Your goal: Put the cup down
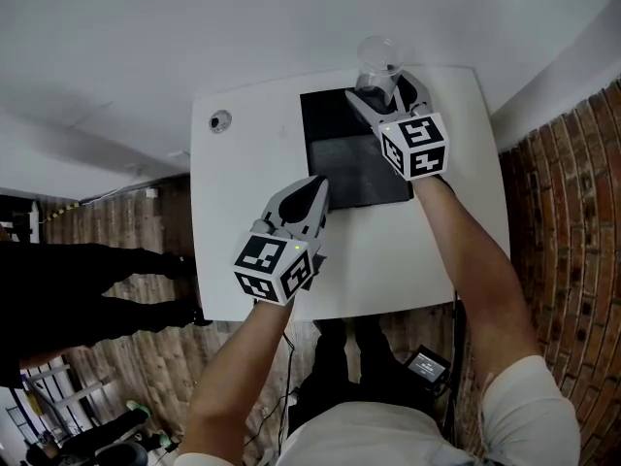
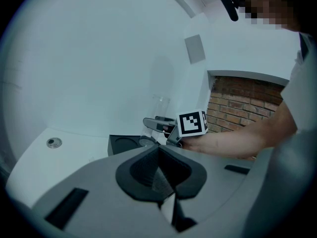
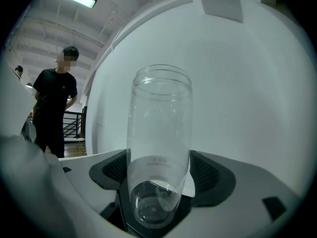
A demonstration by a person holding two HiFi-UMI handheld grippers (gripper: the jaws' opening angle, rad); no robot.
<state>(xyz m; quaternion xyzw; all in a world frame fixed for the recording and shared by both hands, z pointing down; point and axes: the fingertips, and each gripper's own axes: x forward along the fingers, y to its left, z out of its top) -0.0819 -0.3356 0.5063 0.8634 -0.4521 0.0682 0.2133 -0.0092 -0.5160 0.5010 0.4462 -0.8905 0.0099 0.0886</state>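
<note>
The right tool clamps the clear cup upright between widely spread jaws, at the far edge of the black tray on the white worktop. The left tool, jaws together and empty, is by the tray's near corner.

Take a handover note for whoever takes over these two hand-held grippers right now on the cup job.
Left hand-held gripper: shut, empty, over the white table by the black tray.
Right hand-held gripper: closed on the clear cup, which is upright at the tray's far edge.
Done: cup gripped; cannot tell if its base is resting on anything yet.
Left: set it down, open the jaws, back away.
</note>
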